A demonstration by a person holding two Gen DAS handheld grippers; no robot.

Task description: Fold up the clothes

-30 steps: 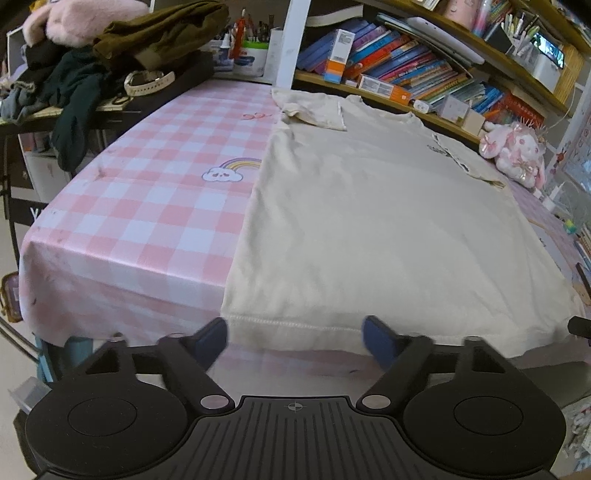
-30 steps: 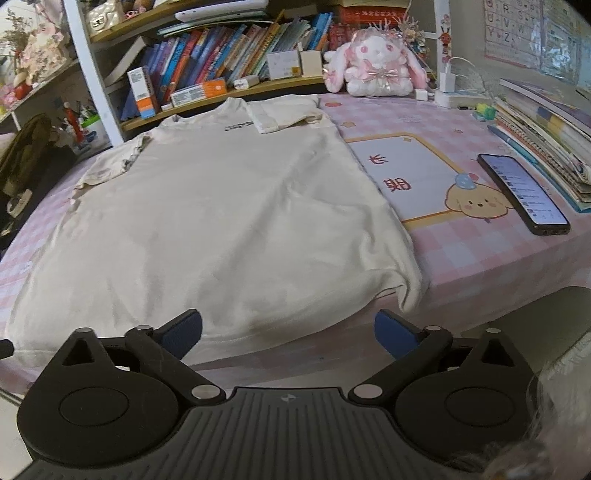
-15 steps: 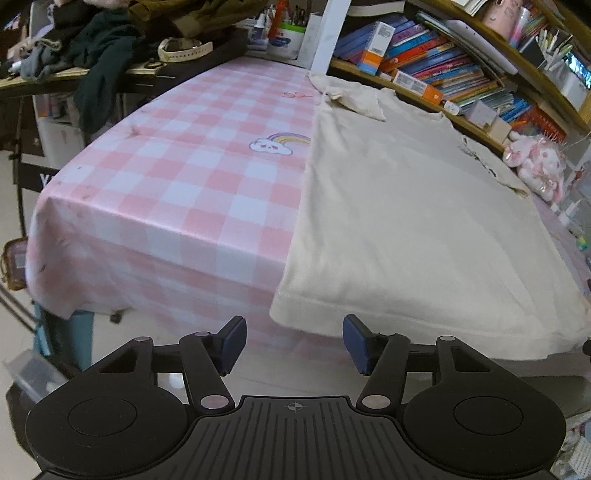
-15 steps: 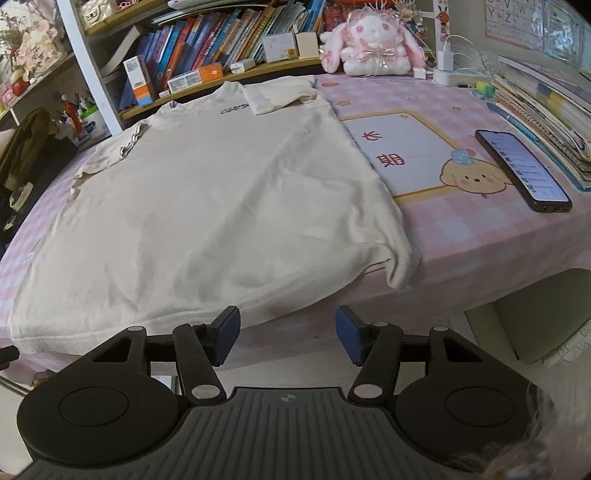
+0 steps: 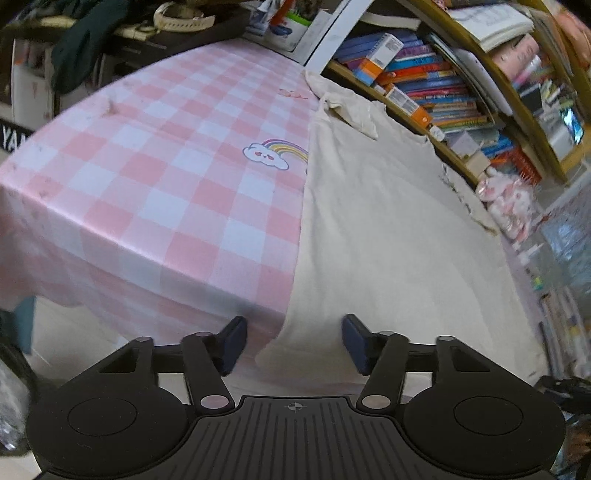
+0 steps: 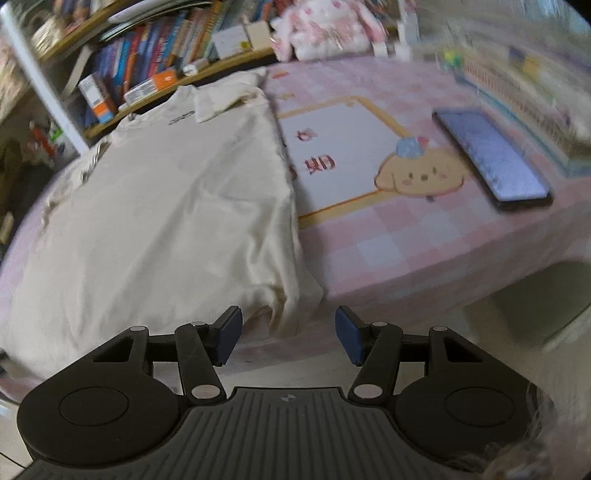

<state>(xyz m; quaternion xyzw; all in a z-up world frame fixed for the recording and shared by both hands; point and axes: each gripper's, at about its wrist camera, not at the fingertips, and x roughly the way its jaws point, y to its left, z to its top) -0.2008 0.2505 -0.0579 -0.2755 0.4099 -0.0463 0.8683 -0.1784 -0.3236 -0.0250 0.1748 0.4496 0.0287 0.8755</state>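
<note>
1. Lying flat on the pink-and-white checked surface [image 5: 155,173] is a cream T-shirt [image 5: 388,236], spread out full length with its collar end toward the bookshelf [image 5: 436,92] and its hem hanging just over the near edge.
2. Its left sleeve is folded in over the shoulder, near the rainbow-and-cloud print [image 5: 275,152] on the cloth.
3. The left hand-held gripper [image 5: 294,343] sits low at the near edge with its jaws spread apart, gripping nothing; the shirt's near left hem corner hangs in line with the gap between the blue pads, and I cannot tell whether they touch it.
4. From the right side, the same shirt [image 6: 159,206] shows rumpled folds at its near right corner, which droops over the edge of the surface.
5. The right hand-held gripper [image 6: 289,338] is likewise released, its pads wide apart just in front of that rumpled corner and holding nothing.
6. Beside the shirt on the right lies a printed mat with a cartoon puppy [image 6: 419,175], and further right a dark phone [image 6: 491,158] lies flat, well apart from the shirt.
7. A pink plush rabbit [image 6: 325,29] sits at the far end by the books; that side is blurred.
</note>
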